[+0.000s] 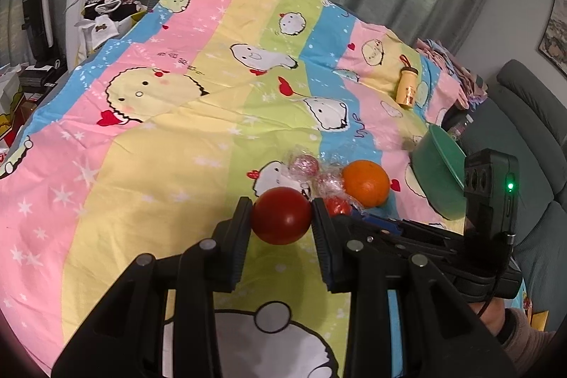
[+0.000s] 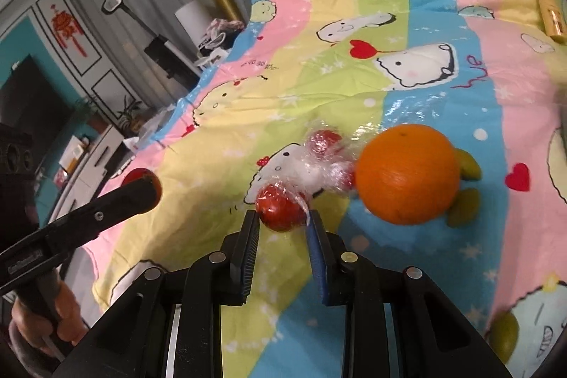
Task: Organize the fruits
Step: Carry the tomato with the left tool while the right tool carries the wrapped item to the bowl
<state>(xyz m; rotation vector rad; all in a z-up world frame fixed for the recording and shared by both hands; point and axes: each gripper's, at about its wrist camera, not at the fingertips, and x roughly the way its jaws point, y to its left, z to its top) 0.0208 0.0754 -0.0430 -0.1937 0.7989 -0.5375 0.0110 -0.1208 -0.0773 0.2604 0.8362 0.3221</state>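
The left gripper [image 1: 281, 213] pinches a smooth red fruit [image 1: 281, 215] between its fingertips, just above the cartoon-print bedsheet [image 1: 159, 137]. The right gripper [image 2: 283, 216] pinches a plastic-wrapped red fruit [image 2: 281, 207], its wrap trailing toward two more wrapped ones. An orange [image 2: 407, 174] lies on the sheet just right of that wrapped fruit, green fruits [image 2: 464, 204] behind it.

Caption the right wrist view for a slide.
Right gripper shut on a plastic-wrapped red fruit beside an orange.
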